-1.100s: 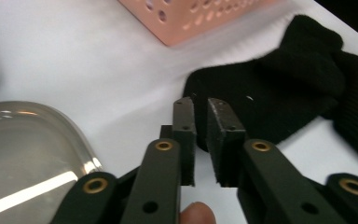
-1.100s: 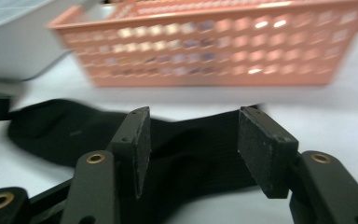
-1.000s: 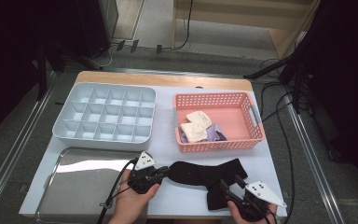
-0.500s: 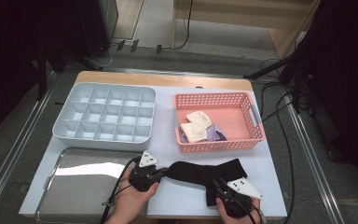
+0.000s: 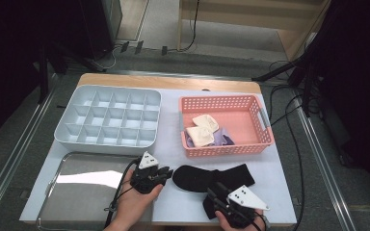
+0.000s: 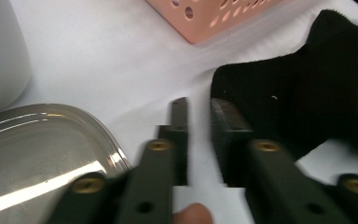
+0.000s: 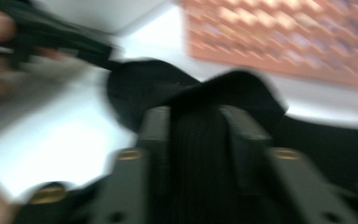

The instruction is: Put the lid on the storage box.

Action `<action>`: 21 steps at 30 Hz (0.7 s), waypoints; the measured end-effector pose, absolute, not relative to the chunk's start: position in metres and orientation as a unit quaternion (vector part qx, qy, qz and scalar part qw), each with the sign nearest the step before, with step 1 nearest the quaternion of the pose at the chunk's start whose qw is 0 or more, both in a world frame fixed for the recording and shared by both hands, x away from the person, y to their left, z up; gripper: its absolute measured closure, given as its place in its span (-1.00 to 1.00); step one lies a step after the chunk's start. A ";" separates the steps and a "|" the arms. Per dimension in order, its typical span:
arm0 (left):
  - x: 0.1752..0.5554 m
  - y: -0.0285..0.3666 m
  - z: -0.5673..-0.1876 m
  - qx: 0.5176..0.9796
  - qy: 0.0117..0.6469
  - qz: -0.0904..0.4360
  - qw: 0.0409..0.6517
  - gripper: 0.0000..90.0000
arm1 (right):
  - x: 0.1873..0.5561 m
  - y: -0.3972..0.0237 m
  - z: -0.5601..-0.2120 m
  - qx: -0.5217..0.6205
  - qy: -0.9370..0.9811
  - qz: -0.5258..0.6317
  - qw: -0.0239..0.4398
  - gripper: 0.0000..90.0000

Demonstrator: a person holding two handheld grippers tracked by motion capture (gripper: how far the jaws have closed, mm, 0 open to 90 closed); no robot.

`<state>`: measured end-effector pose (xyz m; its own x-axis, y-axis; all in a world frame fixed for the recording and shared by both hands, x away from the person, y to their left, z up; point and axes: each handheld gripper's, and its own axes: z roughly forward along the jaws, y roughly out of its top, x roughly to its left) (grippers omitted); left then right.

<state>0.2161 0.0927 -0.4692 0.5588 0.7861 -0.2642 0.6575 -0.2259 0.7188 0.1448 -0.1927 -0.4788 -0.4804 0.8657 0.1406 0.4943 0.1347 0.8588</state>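
Note:
A black sock (image 5: 224, 175) lies flat on the white table near its front edge. My left gripper (image 5: 168, 174) rests at the sock's left end. In the left gripper view its jaws (image 6: 198, 105) have just been opening and stand slightly apart over bare table, with the sock (image 6: 298, 93) beside the right jaw. My right gripper (image 5: 212, 191) sits over the sock's lower fold. In the blurred right gripper view, sock fabric (image 7: 196, 140) fills the gap between the jaws of that gripper (image 7: 196, 112), which have just been opening, and it bulges past their tips.
A pink basket (image 5: 266, 129) behind the sock holds cream socks (image 5: 201, 131) and a purple one. A grey compartment tray (image 5: 108, 120) stands at the back left. A shiny metal tray (image 5: 79, 190) lies at the front left, beside my left hand.
My right gripper has slid left along the table's front edge onto the sock. The left gripper has stayed at the sock's left end.

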 end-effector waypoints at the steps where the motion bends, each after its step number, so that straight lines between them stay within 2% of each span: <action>1: 0.214 0.093 -0.468 0.781 0.457 0.078 0.417 0.57 | 0.145 -0.197 -0.481 0.482 0.721 0.448 0.216 0.19; 7: 0.201 0.094 -0.456 0.775 0.438 0.087 0.447 0.51 | 0.129 -0.214 -0.471 0.511 0.691 0.444 0.255 0.13; 13: 0.193 0.084 -0.449 0.786 0.402 0.079 0.462 0.50 | 0.122 -0.207 -0.471 0.512 0.693 0.449 0.238 0.08; 17: 0.191 0.080 -0.456 0.793 0.400 0.078 0.452 0.47 | 0.126 -0.191 -0.470 0.506 0.689 0.479 0.203 0.08; 21: 0.191 0.083 -0.458 0.793 0.402 0.076 0.451 0.47 | 0.135 -0.172 -0.475 0.498 0.707 0.460 0.201 0.09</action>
